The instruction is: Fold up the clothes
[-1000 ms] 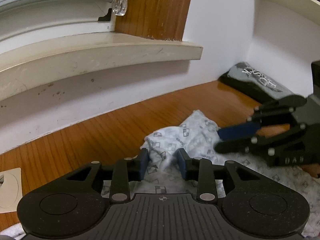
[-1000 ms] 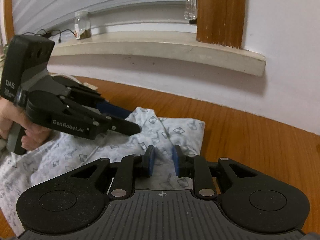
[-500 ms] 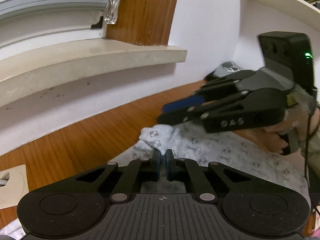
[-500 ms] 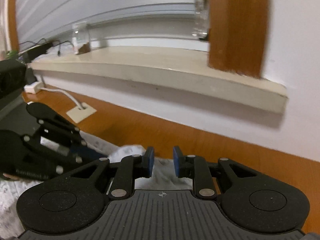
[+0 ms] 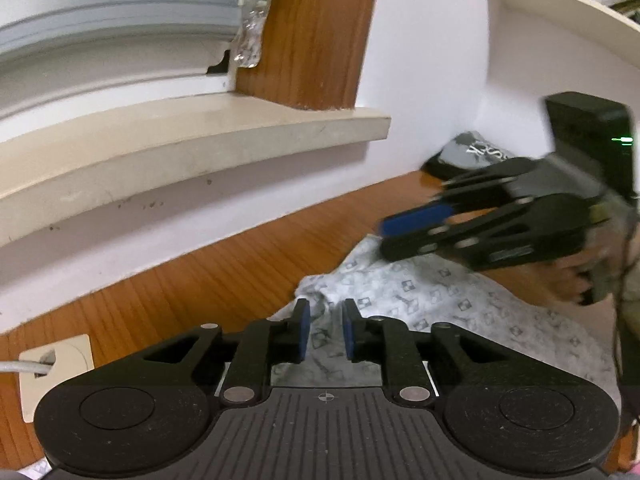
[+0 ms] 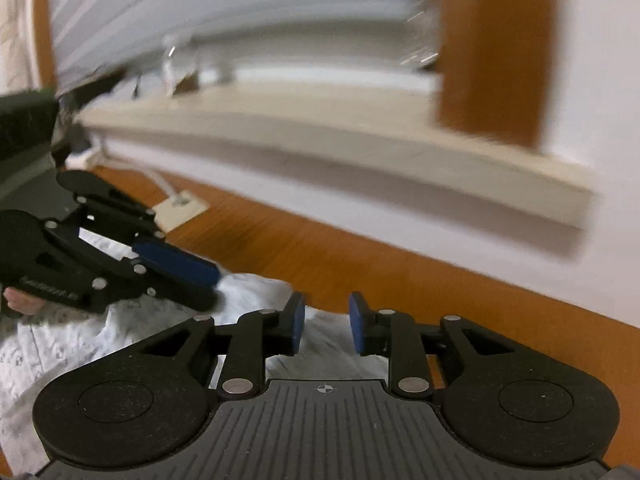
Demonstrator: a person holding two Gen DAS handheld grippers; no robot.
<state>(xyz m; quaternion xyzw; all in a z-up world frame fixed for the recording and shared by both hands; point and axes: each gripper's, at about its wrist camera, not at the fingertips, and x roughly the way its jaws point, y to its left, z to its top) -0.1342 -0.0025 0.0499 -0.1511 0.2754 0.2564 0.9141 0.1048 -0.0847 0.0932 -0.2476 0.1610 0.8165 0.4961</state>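
Two black tongs, left (image 5: 325, 330) and right (image 6: 326, 328), both spread, over crumpled patterned cloth (image 5: 432, 300), wood-grain tabletop (image 5: 224, 276).

Both wrist cams sitting low, close over worktop (image 5: 224, 280), facing windowsill (image 6: 320, 140); sharing patterned garment (image 5: 440, 300).

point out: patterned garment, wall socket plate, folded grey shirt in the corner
patterned garment (image 5: 452, 300), left wrist view, flat printed area.
wall socket plate (image 5: 60, 360), left wrist view, plate face.
folded grey shirt (image 5: 474, 152), left wrist view, top with white lettering.
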